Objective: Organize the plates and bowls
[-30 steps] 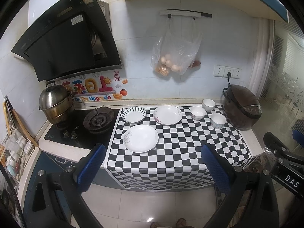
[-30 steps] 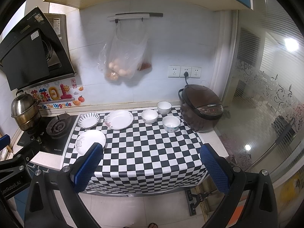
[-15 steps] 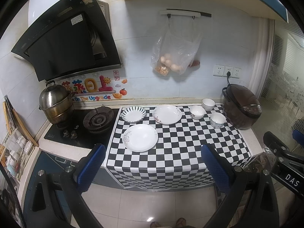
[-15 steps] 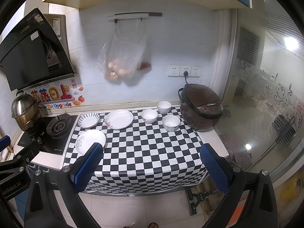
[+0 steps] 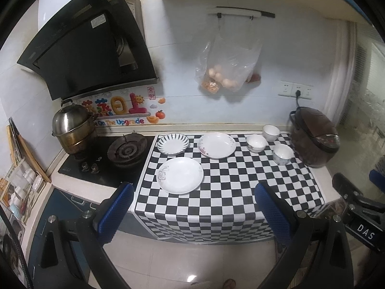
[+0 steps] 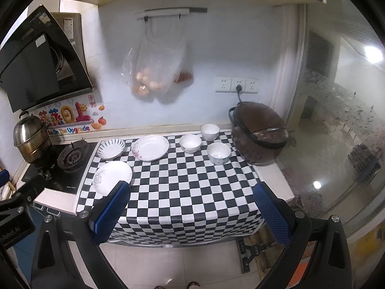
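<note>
Both wrist views look down from well back at a kitchen counter draped in a black-and-white checkered cloth (image 5: 231, 192). In the left wrist view the left gripper (image 5: 193, 210) fills the bottom of the frame, its blue-padded fingers (image 5: 115, 207) spread wide with nothing between them. The right gripper (image 6: 192, 213) sits the same way at the bottom of the right wrist view, fingers released and well apart from any dish.

Three plates lie left of centre on the cloth. A plain white round plate with a small grey floral mark (image 5: 180, 175) is nearest the cloth's front left. Behind it sits a white plate with dark radiating stripes on its rim (image 5: 173, 143), and just to the right of that a white shallow plate with a pink flower print (image 5: 216, 145).

Three small white ceramic bowls cluster at centre right (none are stacked): one with a patterned base (image 5: 256, 143), one at the back (image 5: 271, 132), and one with blue markings (image 5: 283, 154) just beside a dark brown rice cooker (image 5: 314, 139). At left are a black gas hob (image 5: 105, 159) and a steel steamer pot (image 5: 72, 127). A clear plastic bag of eggs (image 5: 228, 69) hangs on the wall at upper centre.
</note>
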{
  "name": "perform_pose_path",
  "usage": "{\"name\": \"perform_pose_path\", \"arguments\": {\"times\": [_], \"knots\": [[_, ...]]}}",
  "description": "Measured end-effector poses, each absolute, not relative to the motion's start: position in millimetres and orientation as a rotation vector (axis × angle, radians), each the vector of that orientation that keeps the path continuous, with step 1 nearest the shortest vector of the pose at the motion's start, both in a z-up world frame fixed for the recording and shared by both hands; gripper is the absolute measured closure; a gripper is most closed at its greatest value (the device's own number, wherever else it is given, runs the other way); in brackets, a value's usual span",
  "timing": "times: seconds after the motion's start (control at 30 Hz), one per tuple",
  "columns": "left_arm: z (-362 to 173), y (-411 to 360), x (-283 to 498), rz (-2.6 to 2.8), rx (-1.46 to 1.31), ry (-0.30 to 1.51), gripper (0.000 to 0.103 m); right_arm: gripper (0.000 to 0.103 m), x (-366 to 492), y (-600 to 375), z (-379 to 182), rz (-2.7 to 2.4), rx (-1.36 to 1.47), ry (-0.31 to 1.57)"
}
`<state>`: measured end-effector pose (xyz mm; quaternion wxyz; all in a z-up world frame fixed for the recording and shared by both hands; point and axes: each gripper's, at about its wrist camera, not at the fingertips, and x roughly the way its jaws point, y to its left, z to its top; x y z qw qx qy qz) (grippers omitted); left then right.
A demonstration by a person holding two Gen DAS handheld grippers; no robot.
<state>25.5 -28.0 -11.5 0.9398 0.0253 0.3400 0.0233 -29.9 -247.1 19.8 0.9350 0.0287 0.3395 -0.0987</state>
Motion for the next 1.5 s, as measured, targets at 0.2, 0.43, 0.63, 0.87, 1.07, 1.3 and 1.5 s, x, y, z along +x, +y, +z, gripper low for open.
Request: {"name": "perform_pose_path", "arguments": {"times": [0.2, 0.43, 0.63, 0.87, 1.07, 1.3, 1.5], "knots": [[-42.5, -18.1, 76.1, 0.182, 0.050, 0.762, 0.000, 0.000, 29.2, -255.6, -21.7, -0.076, 0.074, 0.782], [-99.8, 29.0, 143.6, 0.295, 0.000, 0.920, 0.000, 0.000, 127.5, -239.1, -78.4, 0.099, 0.088, 0.906], [-167.5, 78.2, 217.0, 0.336, -0.051, 1.057, 0.000, 0.000, 221.5, -210.5, -147.3, 0.199, 0.131, 1.045], [-260.2, 146.4, 318.6, 0.279, -0.122, 1.256, 0.004, 0.000, 334.5, -173.7, -256.4, 0.218, 0.236, 1.255], [-338.3, 182.4, 393.8, 0.134, -0.174, 1.436, 0.024, 0.008, 413.9, -146.0, -350.2, 0.225, 0.377, 1.456], [-393.5, 186.5, 435.3, 0.003, -0.160, 1.553, 0.051, 0.031, 456.7, -113.9, -406.9, 0.220, 0.422, 1.593], [-406.6, 173.2, 441.9, -0.079, -0.158, 1.591, 0.072, 0.062, 471.2, -92.1, -431.6, 0.229, 0.409, 1.662]]}}
